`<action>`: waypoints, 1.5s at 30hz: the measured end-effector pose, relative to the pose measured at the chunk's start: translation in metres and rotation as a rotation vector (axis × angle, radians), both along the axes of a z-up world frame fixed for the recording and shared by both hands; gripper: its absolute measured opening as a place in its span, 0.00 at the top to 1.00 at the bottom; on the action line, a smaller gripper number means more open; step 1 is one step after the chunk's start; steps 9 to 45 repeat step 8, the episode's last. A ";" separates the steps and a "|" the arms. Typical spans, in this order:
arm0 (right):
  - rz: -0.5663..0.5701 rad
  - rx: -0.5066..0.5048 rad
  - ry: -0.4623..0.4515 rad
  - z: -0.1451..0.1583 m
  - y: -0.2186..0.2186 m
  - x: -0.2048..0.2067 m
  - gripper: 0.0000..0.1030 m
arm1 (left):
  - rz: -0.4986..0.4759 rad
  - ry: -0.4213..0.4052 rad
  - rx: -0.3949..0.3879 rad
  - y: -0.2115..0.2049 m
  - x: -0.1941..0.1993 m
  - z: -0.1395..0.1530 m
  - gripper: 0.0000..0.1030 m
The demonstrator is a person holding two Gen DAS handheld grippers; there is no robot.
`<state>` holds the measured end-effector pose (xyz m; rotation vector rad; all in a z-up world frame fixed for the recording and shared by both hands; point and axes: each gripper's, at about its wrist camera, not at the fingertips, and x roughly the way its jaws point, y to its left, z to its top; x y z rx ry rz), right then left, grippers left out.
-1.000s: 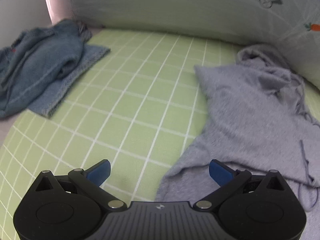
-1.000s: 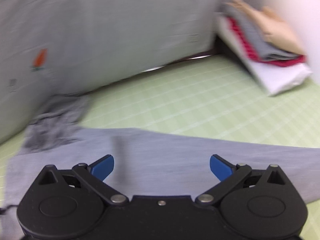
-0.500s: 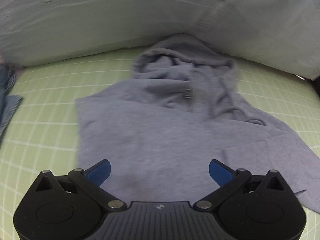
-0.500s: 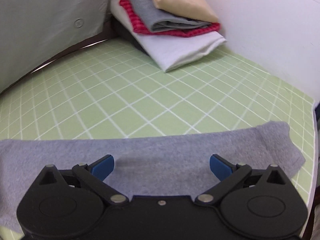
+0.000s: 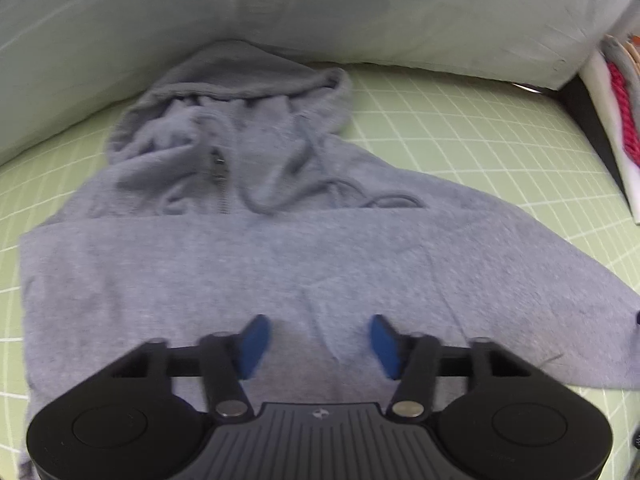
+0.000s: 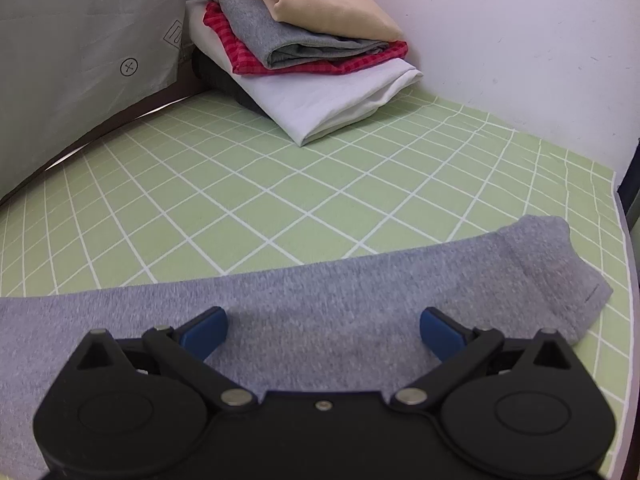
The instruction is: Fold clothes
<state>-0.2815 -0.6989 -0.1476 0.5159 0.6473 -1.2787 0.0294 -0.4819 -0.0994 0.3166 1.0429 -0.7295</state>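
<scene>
Grey hoodie [image 5: 280, 264] fabric is seen between the closing blue pads of the left gripper [image 5: 316, 338] at lower centre — not yet pinched. The right gripper [image 6: 323, 330] is held released, spread wide over the sleeve [image 6: 400, 280] on the green grid mat [image 6: 280, 184]. Folded clothes [image 6: 304, 40] are stacked at upper centre.

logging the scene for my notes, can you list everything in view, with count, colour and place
grey zip-up hooded sweatshirt: one, grey, spread flat on the mat, hood toward the back sheet, one sleeve stretched out sideways
stack of folded clothes: one stack; beige on top, then grey, red striped, white; far corner by the wall
green grid-lined mat: one, light green with white lines, under everything
pale grey printed backdrop sheet: one, behind the hood
white wall: one, beside the stack
left gripper: black with blue pads, jaws closing over the sweatshirt body
right gripper: jaws open above the sleeve
</scene>
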 end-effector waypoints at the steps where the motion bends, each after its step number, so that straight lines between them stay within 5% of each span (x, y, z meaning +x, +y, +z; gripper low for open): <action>1: -0.003 -0.003 0.000 0.000 0.001 0.000 0.00 | -0.015 0.002 -0.009 -0.001 -0.002 0.000 0.72; 2: -0.006 -0.005 -0.001 0.000 0.001 0.001 0.00 | -0.031 0.004 -0.018 -0.003 -0.004 0.000 0.85; 5: -0.011 -0.013 -0.002 -0.001 0.002 0.001 0.00 | -0.057 -0.011 -0.020 -0.003 -0.007 0.002 0.93; 45: -0.012 -0.025 -0.004 -0.002 0.004 0.001 0.00 | -0.057 0.001 -0.054 0.006 -0.002 0.011 0.94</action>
